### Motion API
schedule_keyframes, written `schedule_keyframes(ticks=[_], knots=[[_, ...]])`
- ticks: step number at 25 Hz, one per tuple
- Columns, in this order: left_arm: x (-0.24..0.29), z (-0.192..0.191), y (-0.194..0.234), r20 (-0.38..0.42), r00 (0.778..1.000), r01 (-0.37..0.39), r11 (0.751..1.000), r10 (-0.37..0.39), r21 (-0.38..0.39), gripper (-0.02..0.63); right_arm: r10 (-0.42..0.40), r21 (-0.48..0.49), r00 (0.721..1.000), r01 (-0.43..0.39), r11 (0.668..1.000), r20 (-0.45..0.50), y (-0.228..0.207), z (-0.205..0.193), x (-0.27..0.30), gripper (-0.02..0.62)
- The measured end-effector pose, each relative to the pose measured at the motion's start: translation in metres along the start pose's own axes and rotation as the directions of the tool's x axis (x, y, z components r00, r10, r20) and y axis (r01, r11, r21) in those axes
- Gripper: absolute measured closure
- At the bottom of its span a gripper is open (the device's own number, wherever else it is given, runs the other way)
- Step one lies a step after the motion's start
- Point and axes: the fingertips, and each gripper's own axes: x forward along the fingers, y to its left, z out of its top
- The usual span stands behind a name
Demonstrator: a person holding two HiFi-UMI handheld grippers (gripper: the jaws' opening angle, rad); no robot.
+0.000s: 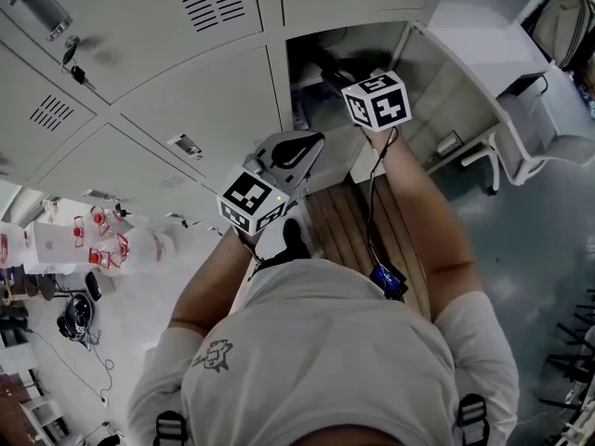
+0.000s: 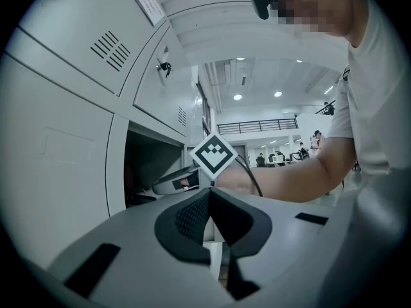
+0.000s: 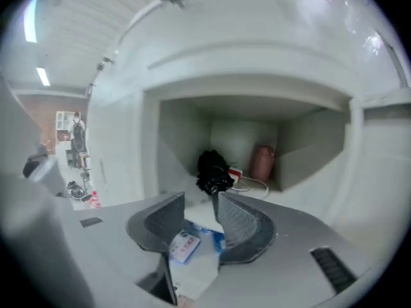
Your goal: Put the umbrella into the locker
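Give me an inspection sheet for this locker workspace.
Surface: locker compartment stands open.
Job's things: black umbrella lies folded inside the locker, apart from both grippers.
Clutter: reddish bottle and small white-and-red box beside the umbrella; card with blue strap shows below the right jaws.
Grippers: right gripper open, empty, facing the compartment; left gripper shut, empty.
Cables: white cable on the locker floor; black cable along the right forearm.
Surroundings: closed locker doors; wooden slats below.

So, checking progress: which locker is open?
The locker facing the right hand-held gripper: door swung aside, black umbrella inside; the others are shut.
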Motion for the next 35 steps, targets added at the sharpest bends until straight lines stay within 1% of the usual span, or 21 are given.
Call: schedule_keyframes(ticks=[6,9,12,14,17,19,23,28,31,35], knots=[[-0.009,0.018,-0.022,0.027,0.999,-0.022,0.999,0.021,0.025,0.595,0.03,0.017,0.997,-0.031,0.999,0.068,0.035,-0.011,-0.064,0.512],[-0.011,0.017,-0.037,0.032,0.999,-0.025,1.0,0.024,0.018,0.594,0.031,0.037,0.992,-0.036,0.999,0.12,0.052,-0.024,-0.097,0.532],[-0.013,0.012,-0.049,0.027,0.999,-0.027,1.0,0.026,0.015,0.595,0.044,0.087,0.979,-0.062,0.994,0.197,0.066,-0.032,-0.134,0.549],[-0.018,0.01,-0.054,0.029,0.999,-0.036,0.999,0.036,0.0,0.595,0.04,0.086,0.975,-0.06,0.994,0.217,0.076,-0.037,-0.155,0.554],[-0.021,0.009,-0.057,0.039,0.998,-0.056,0.998,0.057,-0.025,0.595,0.024,0.005,0.98,-0.025,1.0,0.199,0.086,-0.043,-0.175,0.554],[-0.02,0.009,-0.061,0.04,0.997,-0.064,0.998,0.065,-0.022,0.595,0.03,-0.015,0.978,-0.028,0.999,0.205,0.088,-0.041,-0.183,0.554],[-0.028,0.013,-0.071,0.025,0.997,-0.071,0.997,0.071,0.007,0.595,0.043,0.013,0.97,-0.047,0.999,0.24,0.093,-0.038,-0.196,0.554],[-0.039,0.025,-0.071,0.034,0.996,-0.078,0.997,0.077,0.01,0.595,0.071,0.039,0.961,-0.084,0.996,0.267,0.105,-0.034,-0.202,0.554],[-0.048,0.025,-0.076,0.023,0.998,-0.061,0.998,0.061,0.019,0.594,0.075,0.061,0.959,-0.095,0.994,0.272,0.118,-0.035,-0.204,0.554],[-0.059,0.027,-0.079,0.021,0.999,-0.026,0.999,0.026,0.025,0.595,0.059,0.078,0.96,-0.083,0.994,0.272,0.134,-0.032,-0.205,0.554]])
